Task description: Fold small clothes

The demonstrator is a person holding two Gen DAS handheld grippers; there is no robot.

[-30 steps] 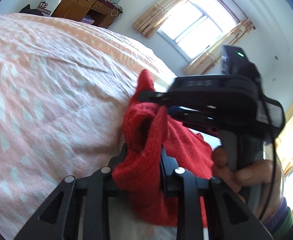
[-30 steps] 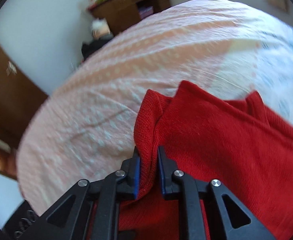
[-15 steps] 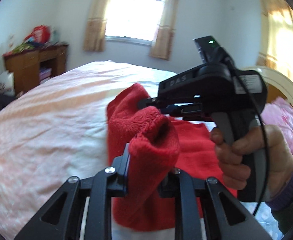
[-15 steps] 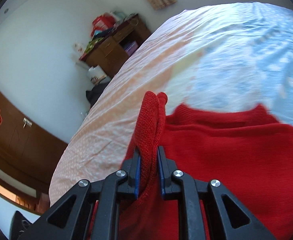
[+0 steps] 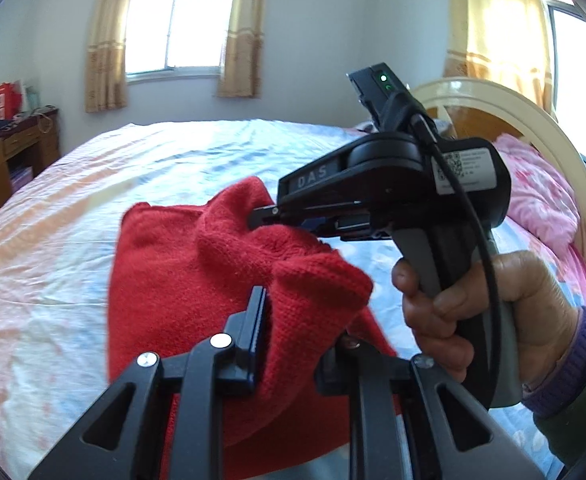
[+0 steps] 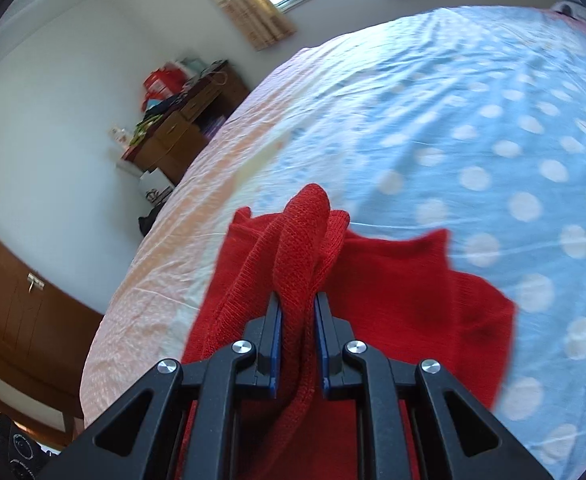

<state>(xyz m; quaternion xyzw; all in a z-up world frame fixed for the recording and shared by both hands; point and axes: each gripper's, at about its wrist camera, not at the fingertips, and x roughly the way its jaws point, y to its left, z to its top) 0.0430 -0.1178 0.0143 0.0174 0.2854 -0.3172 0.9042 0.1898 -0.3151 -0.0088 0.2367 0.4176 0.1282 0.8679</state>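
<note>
Gripping, left tool [image 5: 299, 334]: a bunched fold of the red knit garment [image 5: 181, 280] is clamped between its jaws, which have just been closing.
Right tool [image 6: 297, 340]: clenched on another raised fold of the garment; it is held by a hand [image 5: 493, 312].
Garment: partly lifted, the rest spread on the bed [image 6: 473, 120].
Bed cover: blue with white dots, peach at one side.

bed [image 5: 173, 168], dotted sheet | wooden desk [image 6: 173, 136], cluttered | curtained window [image 5: 177, 28] | cream headboard [image 5: 533, 120]
</note>
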